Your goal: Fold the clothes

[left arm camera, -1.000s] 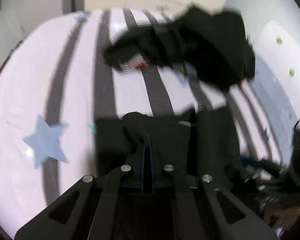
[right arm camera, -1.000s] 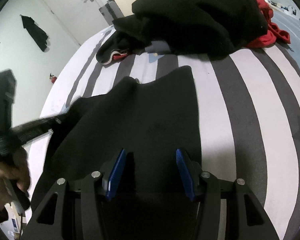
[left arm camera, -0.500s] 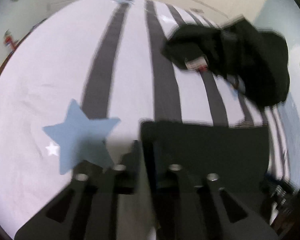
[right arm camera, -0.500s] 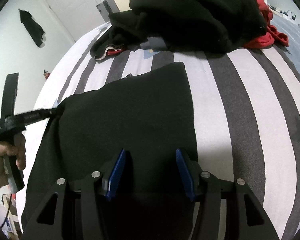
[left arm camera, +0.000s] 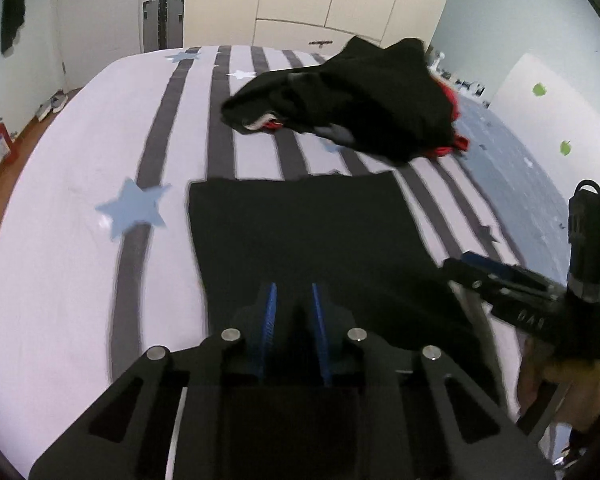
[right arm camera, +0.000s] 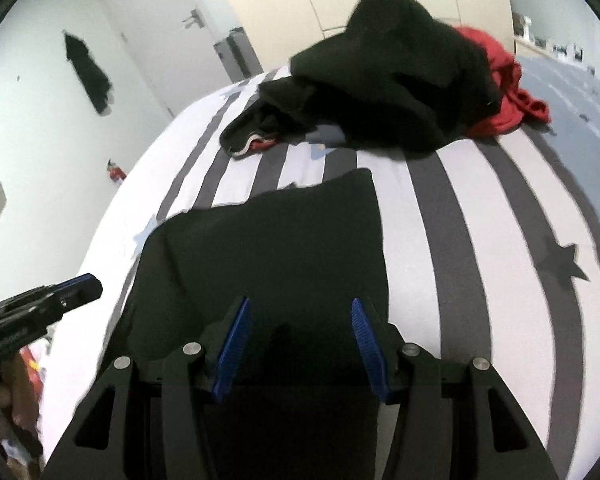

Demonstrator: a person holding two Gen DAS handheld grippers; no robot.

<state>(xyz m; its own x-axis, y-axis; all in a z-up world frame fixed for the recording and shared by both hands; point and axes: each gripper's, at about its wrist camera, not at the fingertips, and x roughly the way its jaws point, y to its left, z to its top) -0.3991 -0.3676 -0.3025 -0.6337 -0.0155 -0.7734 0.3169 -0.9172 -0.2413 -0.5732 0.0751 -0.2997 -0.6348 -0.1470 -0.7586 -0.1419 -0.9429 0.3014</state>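
- 2 narrow-gapped pads on the left gripper (left arm camera: 293,330) have just been closing, pinching nothing; black garment (left arm camera: 308,240) lies flat at the bed (left arm camera: 60,240) near edge.
- Right gripper (right arm camera: 300,344) spread, empty; take both near corners evenly, fold toward the clothes pile (right arm camera: 388,84).

Black garment's (left arm camera: 308,240) near edge hidden.

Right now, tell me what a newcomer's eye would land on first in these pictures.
First, the flat black garment spread on the striped bedcover, directly ahead of both grippers. Behind it, toward the cupboards, sits a heap of dark clothes with a red garment poking out on its right. A pale blue star lies left of the flat garment.
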